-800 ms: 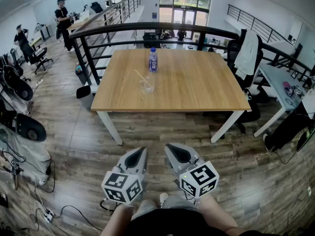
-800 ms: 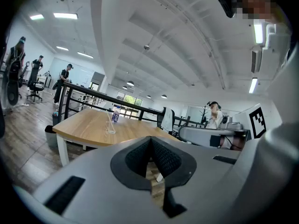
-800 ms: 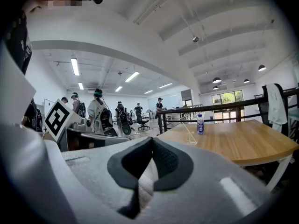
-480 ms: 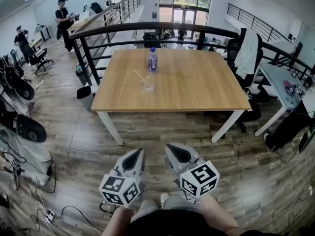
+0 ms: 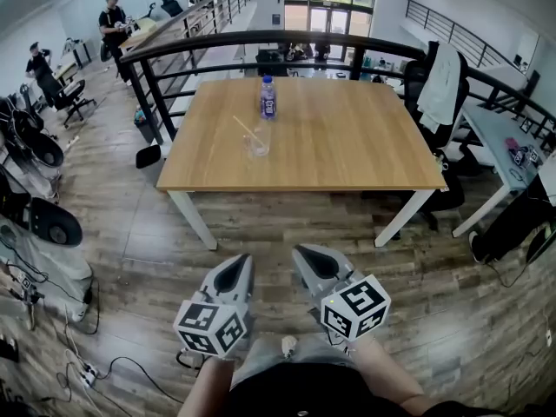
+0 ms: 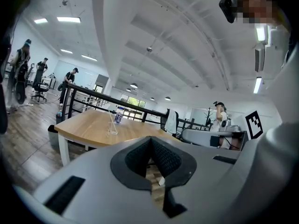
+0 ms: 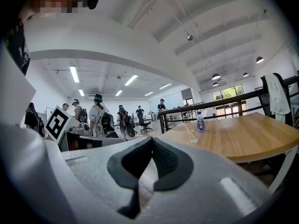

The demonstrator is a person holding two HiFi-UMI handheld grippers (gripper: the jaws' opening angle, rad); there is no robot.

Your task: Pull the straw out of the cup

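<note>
Barely anything moved: both grippers sit where they were, low by the person's body; the head camera has only nudged, so the table sits a touch higher in view.

Thin clear plastic straw (image 5: 246, 130) is in the cup, leaning toward the table's far-left corner, top end sticking well above the rim. That free end looks like the obvious place to grab.

Short clear drinking cup (image 5: 258, 143) stands upright on the table's left half, about mid-depth. It holds only the straw as far as I can see; too small to tell if there's liquid.

Small clear water bottle with blue label (image 5: 268, 98) stands upright, capped, on the table just behind the cup. Fill level unreadable.

Rectangular light-wood table with white legs (image 5: 347, 155) carries nothing else.

Left gripper (image 5: 236, 272) and right gripper (image 5: 309, 263) are well short of the table's near edge, both pointing toward it. Jaws pressed together on each, nothing between them.

Judgement: task not started, still the approach. One gripper will probably have to steady the cup, since it's light and could tip or drag with the straw.
</note>
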